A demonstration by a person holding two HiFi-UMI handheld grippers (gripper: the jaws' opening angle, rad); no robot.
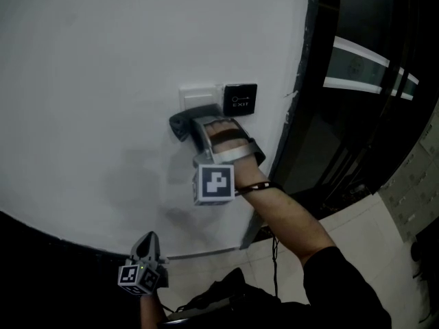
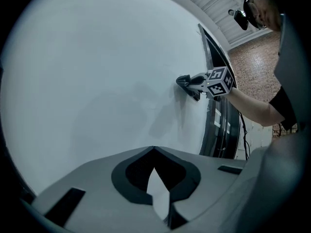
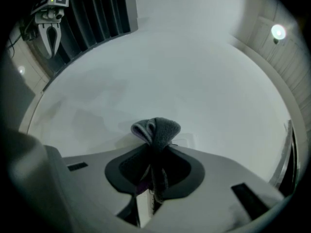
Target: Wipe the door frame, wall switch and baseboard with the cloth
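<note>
- Right gripper [image 3: 154,155] is clamped on the fuzzy grey cloth [image 3: 156,130], which is bunched against the square white wall switch [image 1: 199,95], beside a glossy black exit button [image 1: 240,99].
- Left gripper [image 2: 154,152] is pinched closed on nothing, low down by the smooth white wall [image 1: 103,60].

Through the left gripper view, my left gripper [image 2: 154,152] has its jaws meeting at the tips with nothing held, and only a sliver of white wall [image 2: 97,81] shows between them. Up to the right, the right gripper [image 2: 190,85] presses a dark cloth [image 2: 181,80] against that wall, just beside the dark door frame [image 2: 214,125]. A bare forearm [image 2: 252,106] runs off toward a brick wall [image 2: 257,57].
</note>
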